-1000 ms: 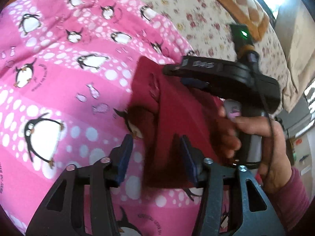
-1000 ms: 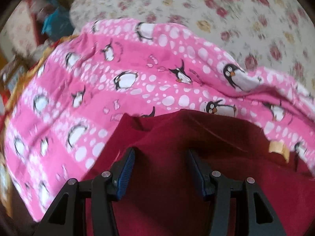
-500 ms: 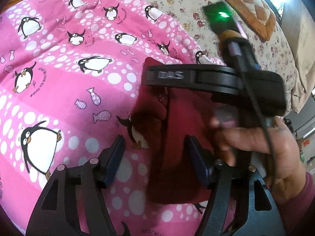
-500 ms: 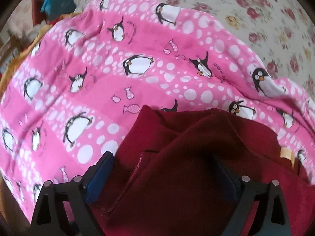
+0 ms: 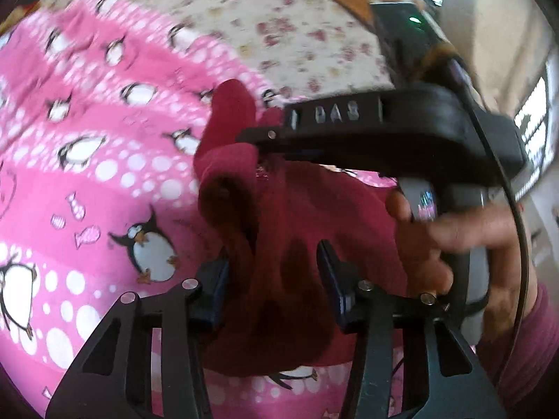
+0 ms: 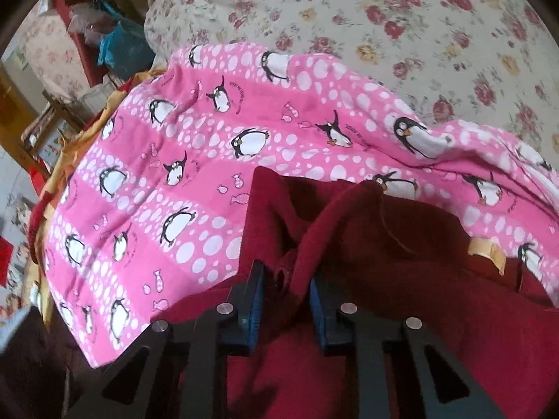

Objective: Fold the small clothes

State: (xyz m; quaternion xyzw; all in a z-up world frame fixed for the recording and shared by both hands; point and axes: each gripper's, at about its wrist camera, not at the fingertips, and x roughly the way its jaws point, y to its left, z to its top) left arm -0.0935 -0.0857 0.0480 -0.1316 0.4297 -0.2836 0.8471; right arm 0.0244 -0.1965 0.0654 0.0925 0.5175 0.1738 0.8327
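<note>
A small dark red garment (image 5: 297, 230) lies bunched on a pink penguin-print blanket (image 5: 91, 160). My left gripper (image 5: 276, 279) has its blue pads around a thick fold of the garment, partly closed on it. The right gripper's black body (image 5: 367, 129) crosses above the garment in the left wrist view. In the right wrist view my right gripper (image 6: 286, 289) is closed on a raised fold of the red garment (image 6: 384, 244), which carries a tan label (image 6: 485, 249). The blanket (image 6: 209, 160) spreads beyond it.
A floral bedspread (image 6: 401, 28) lies under and beyond the blanket. Cluttered shelves and bags (image 6: 104, 35) stand off the bed's left edge. A hand (image 5: 454, 241) holds the right gripper's handle.
Both grippers have narrowed onto the garment; the right one was wide open half a second ago. The garment has been gathered up into a raised bunch.
</note>
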